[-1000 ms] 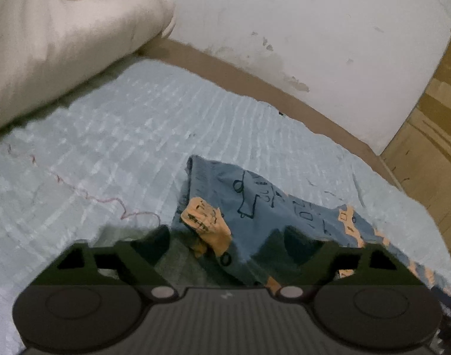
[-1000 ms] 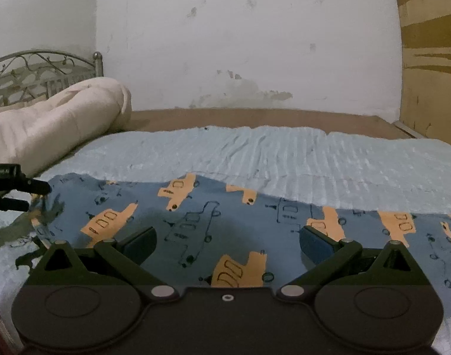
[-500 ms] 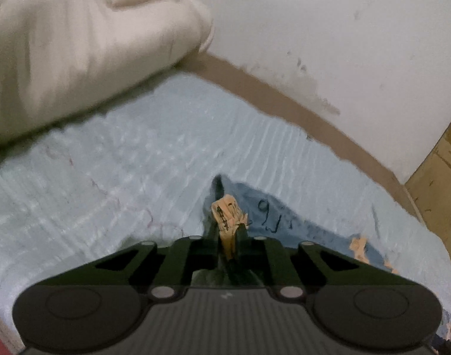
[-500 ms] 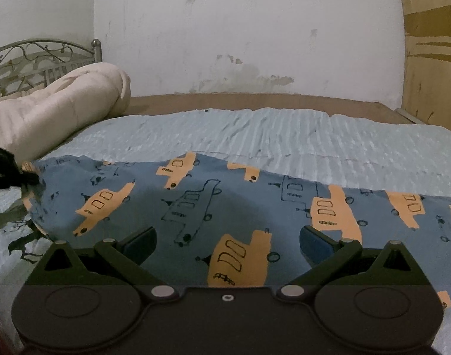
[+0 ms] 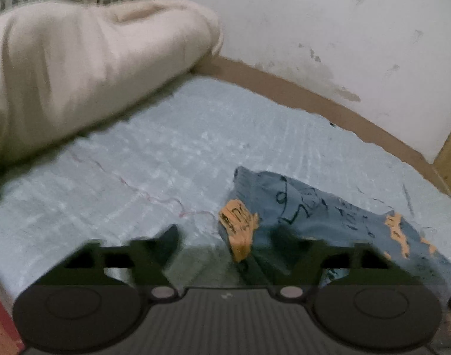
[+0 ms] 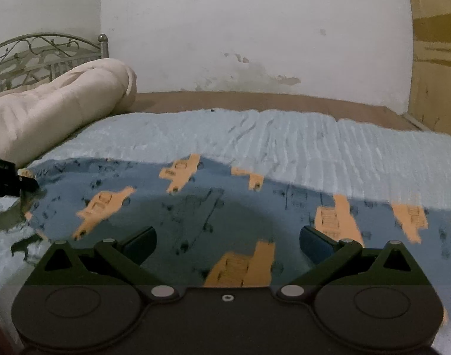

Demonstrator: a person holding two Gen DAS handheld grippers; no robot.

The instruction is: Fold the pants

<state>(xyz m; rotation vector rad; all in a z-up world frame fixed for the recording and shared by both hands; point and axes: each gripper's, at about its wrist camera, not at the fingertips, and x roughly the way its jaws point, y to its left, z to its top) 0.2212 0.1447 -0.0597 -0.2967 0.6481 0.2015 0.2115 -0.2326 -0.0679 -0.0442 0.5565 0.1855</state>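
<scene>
Pants (image 6: 196, 204) lie flat on the bed's light blue sheet (image 6: 314, 145); left gripper (image 5: 225, 239) jaws are opening around a corner, right gripper (image 6: 227, 244) jaws apart above the fabric.

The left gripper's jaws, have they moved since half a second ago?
Yes. The left gripper was pinched on the pants corner; its jaws are opening, standing wide apart over the blue bedspread.
</scene>
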